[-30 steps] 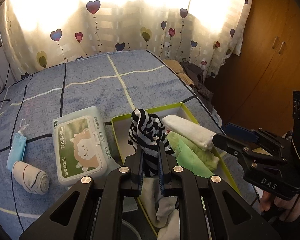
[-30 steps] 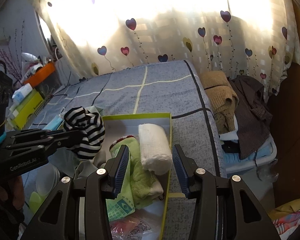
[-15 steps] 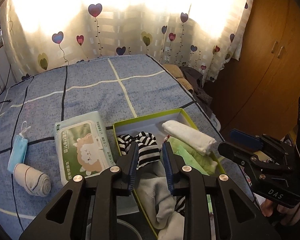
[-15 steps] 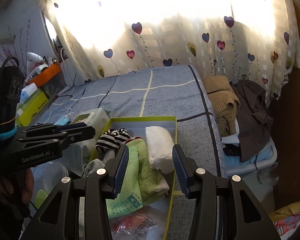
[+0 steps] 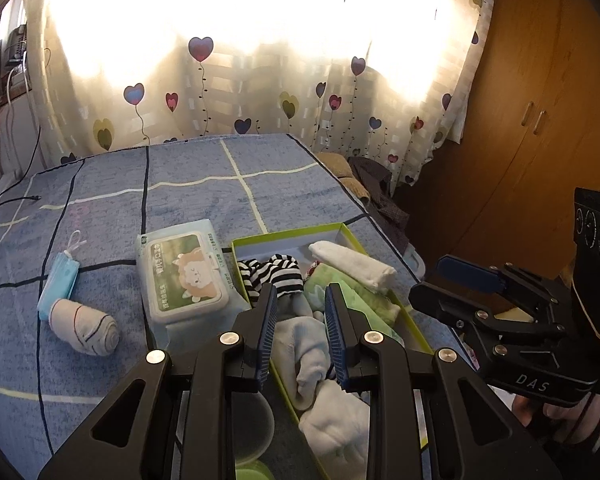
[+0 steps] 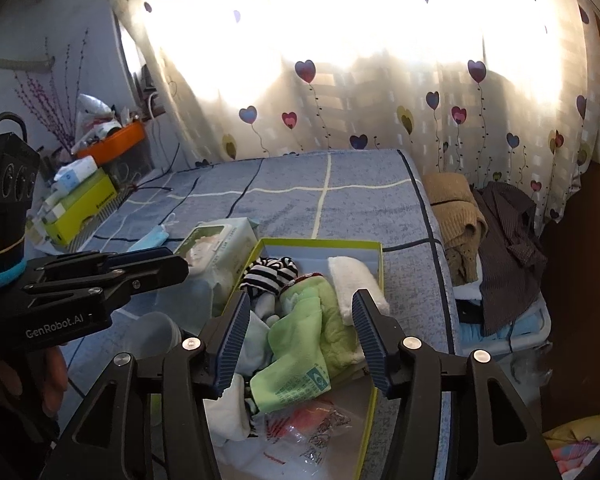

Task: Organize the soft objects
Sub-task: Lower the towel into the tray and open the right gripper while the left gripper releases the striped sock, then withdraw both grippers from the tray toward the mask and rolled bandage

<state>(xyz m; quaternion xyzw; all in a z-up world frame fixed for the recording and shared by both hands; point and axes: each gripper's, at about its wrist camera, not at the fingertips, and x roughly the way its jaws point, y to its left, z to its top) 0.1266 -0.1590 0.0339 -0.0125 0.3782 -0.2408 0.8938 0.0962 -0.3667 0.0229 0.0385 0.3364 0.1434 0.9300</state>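
A yellow-green box [image 5: 288, 236] [image 6: 374, 245] sits on the blue bed. In it lie a black-and-white striped sock [image 5: 270, 274] [image 6: 270, 274], a white rolled cloth [image 5: 350, 264] [image 6: 354, 282], a green towel [image 5: 352, 296] [image 6: 312, 320] and pale grey socks [image 5: 308, 344]. My left gripper [image 5: 300, 300] is open and empty, just above and behind the striped sock. My right gripper [image 6: 300, 312] is open and empty over the green towel. A rolled beige sock [image 5: 84, 326] and a blue face mask [image 5: 58, 282] lie on the bed to the left.
A wet-wipes pack [image 5: 184, 276] [image 6: 216, 246] lies left of the box. Clothes [image 6: 484, 232] are heaped beside the bed on the right. A wooden wardrobe [image 5: 540, 100] stands at right. Boxes and an orange tray [image 6: 112, 144] stand at far left.
My left gripper opened and let the striped sock drop into the box, then drew back and up. The right gripper stayed open and rose a little.
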